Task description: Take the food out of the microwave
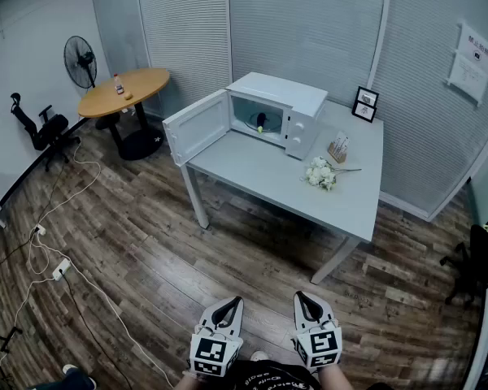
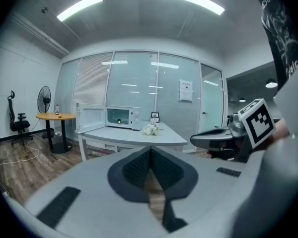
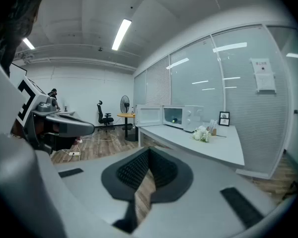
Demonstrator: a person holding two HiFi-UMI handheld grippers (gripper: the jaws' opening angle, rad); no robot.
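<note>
Head view: the boxy white microwave (image 1: 276, 108) stands on the smooth grey table (image 1: 342, 205) at twelve o'clock from both grippers, with its flat door (image 1: 197, 127) hanging open toward nine o'clock. The food (image 1: 261, 121), a small dark item with a green spot, sits inside; it is too small to tell more. The left gripper (image 1: 230, 302) and right gripper (image 1: 309, 297) both have their ribbed dark pads pressed together on nothing. The step in hand looks like the approach: step close, part the jaws before entering the cavity, and keep clear of the door's edge.

Grey table (image 1: 252, 169): open microwave (image 1: 281, 108), white flowers (image 1: 320, 174), photo frame (image 1: 365, 104), small wooden holder (image 1: 337, 149).
</note>
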